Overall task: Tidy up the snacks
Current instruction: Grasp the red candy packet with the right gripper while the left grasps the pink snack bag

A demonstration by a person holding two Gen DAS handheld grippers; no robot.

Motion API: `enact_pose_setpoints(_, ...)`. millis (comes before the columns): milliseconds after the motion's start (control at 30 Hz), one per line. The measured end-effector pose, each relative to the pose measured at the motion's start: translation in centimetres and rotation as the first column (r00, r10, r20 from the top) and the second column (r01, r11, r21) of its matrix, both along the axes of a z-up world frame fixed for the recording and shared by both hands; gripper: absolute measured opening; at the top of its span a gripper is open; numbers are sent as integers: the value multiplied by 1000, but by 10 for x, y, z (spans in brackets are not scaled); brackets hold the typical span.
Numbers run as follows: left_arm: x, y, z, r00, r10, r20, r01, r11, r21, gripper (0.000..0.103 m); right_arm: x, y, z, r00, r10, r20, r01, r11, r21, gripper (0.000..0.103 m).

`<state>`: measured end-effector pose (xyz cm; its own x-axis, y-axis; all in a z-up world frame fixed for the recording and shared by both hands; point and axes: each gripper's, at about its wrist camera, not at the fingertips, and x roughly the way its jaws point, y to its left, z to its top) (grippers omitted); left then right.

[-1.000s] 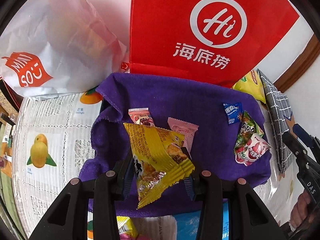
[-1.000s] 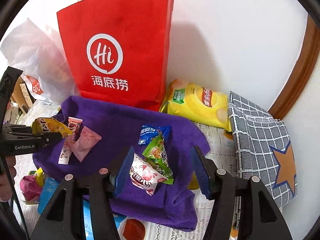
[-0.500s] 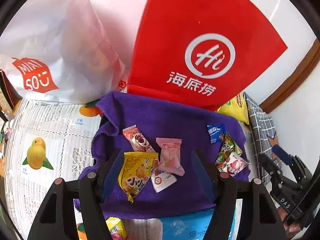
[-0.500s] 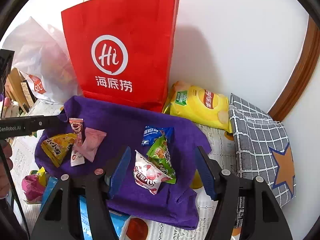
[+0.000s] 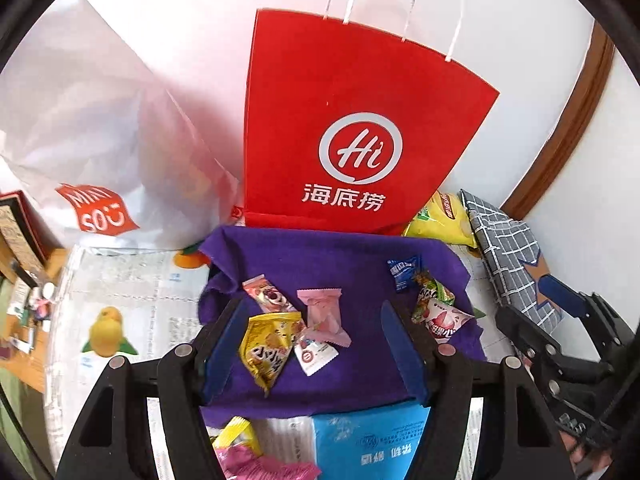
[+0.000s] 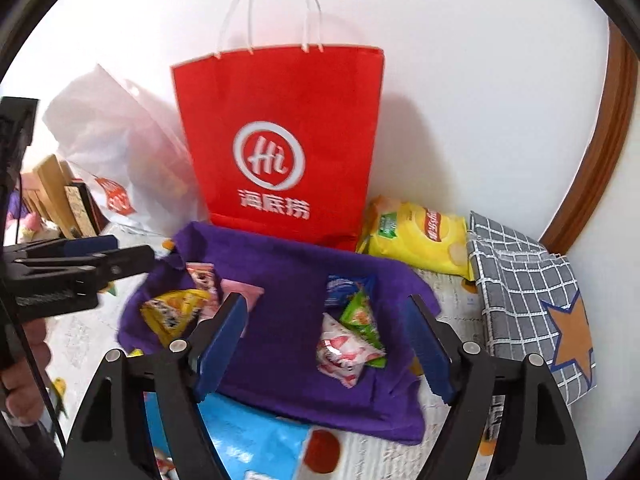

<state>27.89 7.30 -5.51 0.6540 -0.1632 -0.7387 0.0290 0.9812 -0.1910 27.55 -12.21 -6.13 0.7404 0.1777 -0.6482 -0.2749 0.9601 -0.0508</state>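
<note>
A purple cloth (image 5: 352,264) (image 6: 288,280) lies on the table with small snacks on it. At its left lie a yellow snack packet (image 5: 270,346) (image 6: 172,312), a pink packet (image 5: 324,314) and a strawberry bar (image 5: 268,298). At its right lie a blue packet (image 5: 404,272) (image 6: 344,286), a green packet (image 6: 362,318) and a red-and-white packet (image 5: 444,320) (image 6: 340,354). My left gripper (image 5: 314,350) is open and empty above the yellow packet. My right gripper (image 6: 326,344) is open and empty above the right group.
A red paper bag (image 5: 352,140) (image 6: 280,140) stands behind the cloth, a white plastic bag (image 5: 100,128) to its left. A yellow chip bag (image 6: 420,240) and a checked pouch (image 6: 528,300) lie at right. A blue pack (image 5: 368,440) lies at the near edge.
My left gripper opened and let go of the yellow packet, which now lies on the cloth's left side. Both grippers drew back and up from the cloth.
</note>
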Motion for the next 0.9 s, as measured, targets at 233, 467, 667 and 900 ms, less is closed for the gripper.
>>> enact_pose_setpoints(233, -23, -4, 22, 998, -33, 55, 32, 999, 20, 66, -52, -12, 5, 998, 30, 60, -33, 998, 59, 79)
enact_pose_setpoints(467, -59, -12, 49, 988, -52, 143, 45, 998, 49, 68, -107, -46, 7, 997, -25, 77, 13, 988, 157, 79)
enact_pose_setpoints(667, -84, -7, 37, 992, -33, 120, 26, 998, 57, 67, -134, -55, -12, 999, -51, 0, 51, 986, 158, 79)
enact_pose_setpoints(900, -123, 24, 7, 999, -7, 53, 4, 999, 51, 67, -160, -45, -52, 997, -53, -63, 64, 982, 178, 79)
